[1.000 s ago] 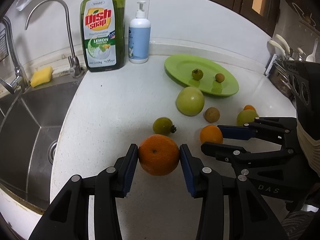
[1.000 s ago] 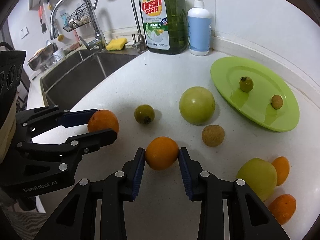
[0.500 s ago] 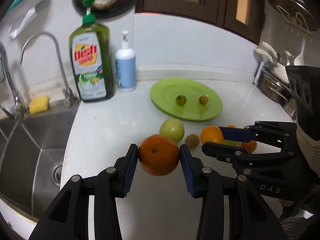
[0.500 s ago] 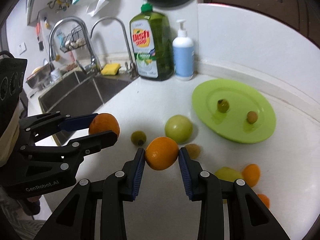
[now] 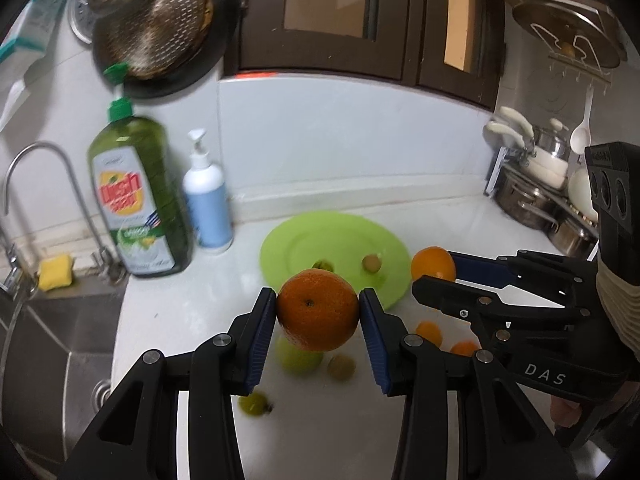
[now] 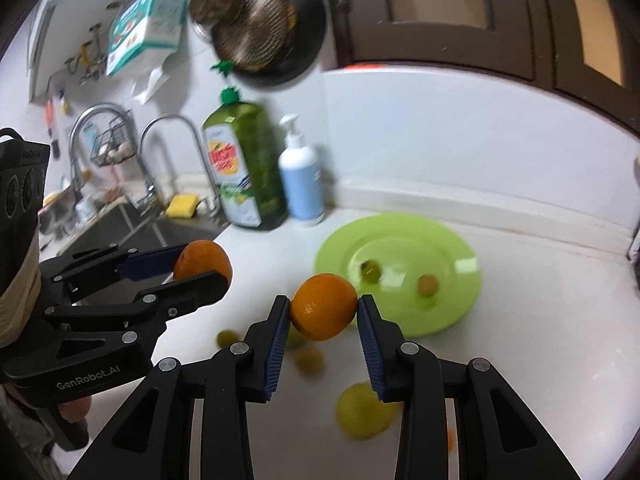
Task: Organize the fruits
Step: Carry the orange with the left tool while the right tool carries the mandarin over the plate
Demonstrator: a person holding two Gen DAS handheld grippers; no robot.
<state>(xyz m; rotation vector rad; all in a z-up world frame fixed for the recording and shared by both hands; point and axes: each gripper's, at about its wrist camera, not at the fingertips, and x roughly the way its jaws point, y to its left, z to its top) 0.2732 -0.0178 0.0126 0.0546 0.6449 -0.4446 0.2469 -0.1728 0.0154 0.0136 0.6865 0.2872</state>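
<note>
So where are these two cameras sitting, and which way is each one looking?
Left wrist view: sits on the left gripper, looking along its fingers at its orange and the green plate; the right gripper shows at the right.
Right wrist view: sits on the right gripper, looking past its smaller orange to the plate; the left gripper shows at the left.
Both share the plate, dish soap bottle and counter fruit.

4 oranges point(image 5: 318, 316), 2 btls point(image 5: 138, 200), 1 plate point(image 5: 304, 240)
</note>
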